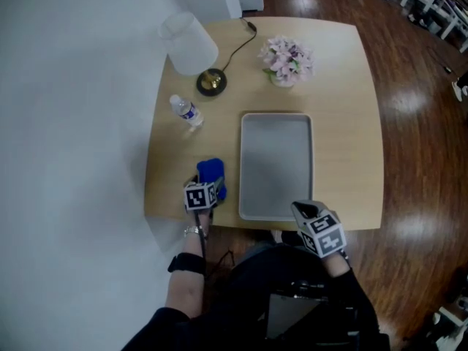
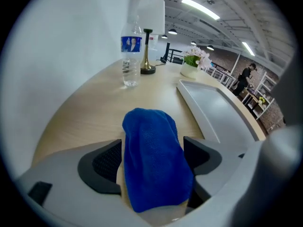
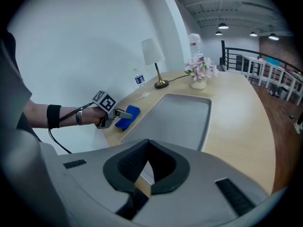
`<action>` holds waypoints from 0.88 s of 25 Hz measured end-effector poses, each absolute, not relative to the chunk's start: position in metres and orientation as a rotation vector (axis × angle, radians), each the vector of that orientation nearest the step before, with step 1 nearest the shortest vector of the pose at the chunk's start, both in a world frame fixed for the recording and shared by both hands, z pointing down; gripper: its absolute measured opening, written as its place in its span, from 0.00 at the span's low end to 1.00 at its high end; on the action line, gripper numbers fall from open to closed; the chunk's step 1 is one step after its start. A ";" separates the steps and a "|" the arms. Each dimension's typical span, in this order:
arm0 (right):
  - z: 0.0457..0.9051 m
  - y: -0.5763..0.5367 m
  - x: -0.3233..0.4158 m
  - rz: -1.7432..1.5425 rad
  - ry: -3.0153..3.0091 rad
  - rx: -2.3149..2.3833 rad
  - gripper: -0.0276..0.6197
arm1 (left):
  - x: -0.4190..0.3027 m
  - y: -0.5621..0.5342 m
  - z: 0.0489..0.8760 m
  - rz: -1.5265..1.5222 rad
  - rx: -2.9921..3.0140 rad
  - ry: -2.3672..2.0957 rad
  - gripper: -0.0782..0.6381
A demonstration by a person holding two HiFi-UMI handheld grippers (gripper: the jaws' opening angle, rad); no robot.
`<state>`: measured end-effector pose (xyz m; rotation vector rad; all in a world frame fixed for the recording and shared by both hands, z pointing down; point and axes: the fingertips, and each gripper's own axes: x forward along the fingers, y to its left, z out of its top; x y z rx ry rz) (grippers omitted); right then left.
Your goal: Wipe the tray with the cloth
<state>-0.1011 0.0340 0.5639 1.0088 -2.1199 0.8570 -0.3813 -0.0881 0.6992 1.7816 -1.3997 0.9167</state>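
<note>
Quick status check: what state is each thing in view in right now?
left gripper: open, cloth between its jaws.
right gripper: shut, empty.
cloth: bunched on the table, beside the tray.
tray: flat, empty.
water bottle: upright.
lamp: upright.
flowers: upright.

Shows deep royal blue, plain and fuzzy, on the folded fleece cloth [image 2: 154, 169]. Reads flat matte grey on the shallow rectangular metal tray [image 1: 276, 159], against pale honey woodgrain on the square wooden table [image 1: 344, 137]. Carries a blue-and-white label on the clear plastic water bottle [image 1: 188, 112]. Mixes pink and white in the small flower bunch [image 1: 287, 58]. Wears light grey on the left gripper [image 2: 152, 150] and right gripper [image 3: 148, 148], with black-and-white squares on the marker cubes [image 1: 200, 196]. Gleams dark reddish brown on the plank floor [image 1: 424, 130].
</note>
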 end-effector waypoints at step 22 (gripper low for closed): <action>0.567 0.005 -0.078 0.860 -2.123 1.045 0.05 | -0.325 -0.081 0.640 0.686 1.909 -1.318 0.27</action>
